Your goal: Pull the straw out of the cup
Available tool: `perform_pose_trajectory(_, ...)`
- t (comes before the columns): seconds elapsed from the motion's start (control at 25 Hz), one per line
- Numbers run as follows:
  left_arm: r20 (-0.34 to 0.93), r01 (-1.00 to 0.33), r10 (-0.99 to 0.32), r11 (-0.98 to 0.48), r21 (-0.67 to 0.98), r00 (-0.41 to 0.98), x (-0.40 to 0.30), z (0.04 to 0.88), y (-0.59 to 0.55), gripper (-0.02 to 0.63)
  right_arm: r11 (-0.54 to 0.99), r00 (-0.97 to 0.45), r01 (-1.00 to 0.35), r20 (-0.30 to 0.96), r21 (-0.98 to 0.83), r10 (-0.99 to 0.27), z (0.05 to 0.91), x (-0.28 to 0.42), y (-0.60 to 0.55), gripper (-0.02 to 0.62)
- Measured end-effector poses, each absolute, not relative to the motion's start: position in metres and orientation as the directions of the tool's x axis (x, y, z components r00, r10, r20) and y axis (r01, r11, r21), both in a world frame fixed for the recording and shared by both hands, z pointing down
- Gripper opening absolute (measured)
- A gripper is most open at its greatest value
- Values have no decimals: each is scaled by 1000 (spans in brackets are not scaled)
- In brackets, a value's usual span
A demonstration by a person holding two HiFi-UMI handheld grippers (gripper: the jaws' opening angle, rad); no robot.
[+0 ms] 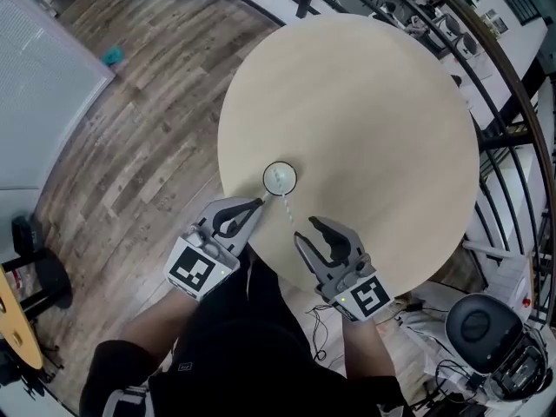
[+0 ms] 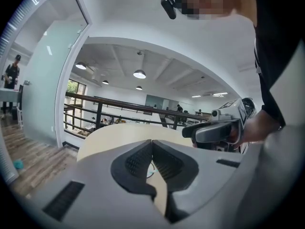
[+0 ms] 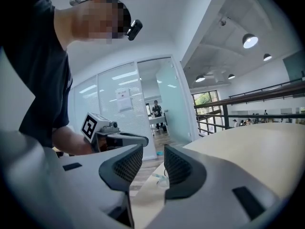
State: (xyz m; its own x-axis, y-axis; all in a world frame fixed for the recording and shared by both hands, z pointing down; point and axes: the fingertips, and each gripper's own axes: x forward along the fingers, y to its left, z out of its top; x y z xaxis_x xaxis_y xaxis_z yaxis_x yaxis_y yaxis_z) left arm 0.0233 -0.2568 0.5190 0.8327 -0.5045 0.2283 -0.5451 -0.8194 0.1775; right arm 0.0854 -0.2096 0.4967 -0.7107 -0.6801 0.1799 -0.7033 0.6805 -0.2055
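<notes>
Judging from how things lay, the pull had not begun: the straw [image 1: 286, 205] stood in the cup [image 1: 279, 178], its free end leaning out over the rim toward 5 o'clock in the head view. The cup itself sat on the round bench [image 1: 382, 129] toward the 7 o'clock part of its top, near the edge closest to the person. The left claw [image 1: 257, 204] hung at about 7 o'clock from the cup, close beside it but apart; its own view showed its tips [image 2: 152, 144] pressed together with nothing between them, the cup only a glimpse past them. The right claw [image 1: 306, 230] waited at roughly 5 o'clock from the cup, just beyond the straw's free end, with its jaws [image 3: 153, 151] standing moderately apart and empty; through that gap the cup [image 3: 163, 181] and the straw [image 3: 156, 176] showed farther off, not yet between the pads. Neither claw touched the cup or the straw. Everything was left to do, it seemed: steady the cup, close on the straw's free end, and draw it clear of the rim.
</notes>
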Motion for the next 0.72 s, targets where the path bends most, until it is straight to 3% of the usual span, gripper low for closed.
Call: perform_pose_trajectory(0.72, 261, -563, -514, -809, 169, 817, 43, 584, -280, 8, 708, -717, -693, 229, -136, -658, 586, 76, -235, 193)
